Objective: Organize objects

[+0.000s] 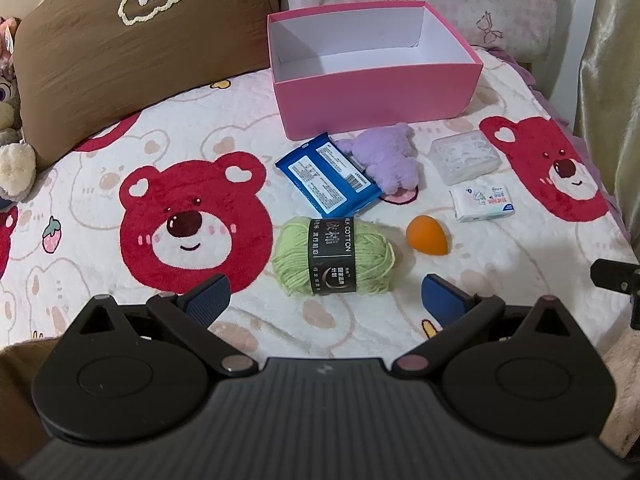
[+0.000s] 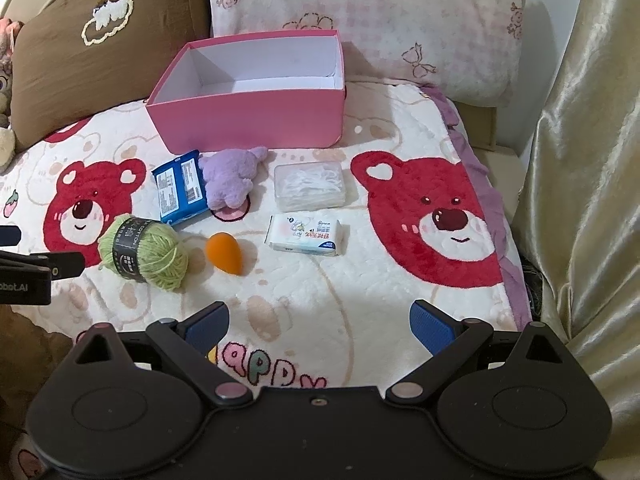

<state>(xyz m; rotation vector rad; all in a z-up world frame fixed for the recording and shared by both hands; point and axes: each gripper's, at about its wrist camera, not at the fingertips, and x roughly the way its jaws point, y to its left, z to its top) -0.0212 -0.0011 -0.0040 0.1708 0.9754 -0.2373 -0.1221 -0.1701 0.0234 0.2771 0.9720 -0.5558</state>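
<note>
Both claws are hovering low over the bed, each with its blue-padded fingers spread wide and gripping nothing. Left claw (image 1: 326, 300) is sitting directly in front of the green yarn skein with a black paper band (image 1: 333, 255), with a gap of blanket between the pads and the yarn. Right claw (image 2: 320, 326) is facing bare blanket, with the white tissue packet with blue print (image 2: 306, 235) lying further ahead of it.

Just beside the yarn, on its right, the orange egg-shaped makeup sponge (image 1: 427, 235) is resting on its side. Behind the yarn, the blue flat wipes packet with a white label (image 1: 329, 173) is lying at an angle, its far edge touching or tucked under the lilac plush toy (image 1: 386, 156). Right of the plush, the clear plastic box of white floss picks (image 1: 465, 156) is sitting just behind the tissue packet.

Behind all these items, the open pink cardboard box with a white interior (image 1: 376, 92) is standing upright and holding nothing. Everything is resting on the white fleece blanket printed with red bears (image 1: 192, 224). A brown cushion with a white cloud patch (image 1: 120, 32) and a pink-checked pillow (image 2: 380, 12) are leaning at the head of the bed.
</note>
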